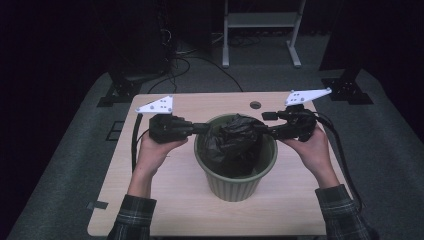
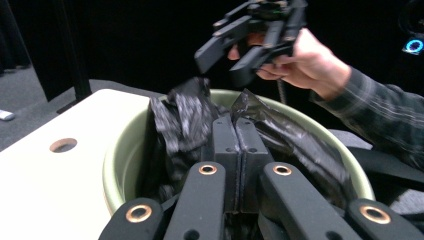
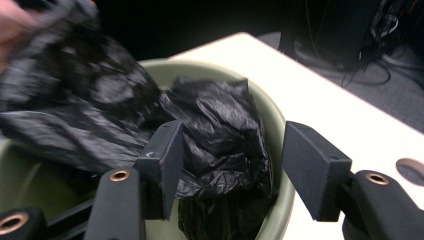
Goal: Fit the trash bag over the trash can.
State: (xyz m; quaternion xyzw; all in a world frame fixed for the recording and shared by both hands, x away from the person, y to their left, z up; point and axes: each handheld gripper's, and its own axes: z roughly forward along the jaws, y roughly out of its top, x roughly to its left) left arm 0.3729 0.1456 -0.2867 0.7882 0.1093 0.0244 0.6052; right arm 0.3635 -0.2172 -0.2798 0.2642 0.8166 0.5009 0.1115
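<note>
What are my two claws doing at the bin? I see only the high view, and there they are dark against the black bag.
Observer: In the left gripper view, the left claw is shut, pad against pad, over the green bin.
Operator: Does it pinch the bag?
Observer: I cannot tell. The black bag rises on both sides of the closed jaws.
Operator: And the right one?
Observer: In the right gripper view, the right claw is open. Its jaws stand wide apart above the bag and do not press on it.
</note>
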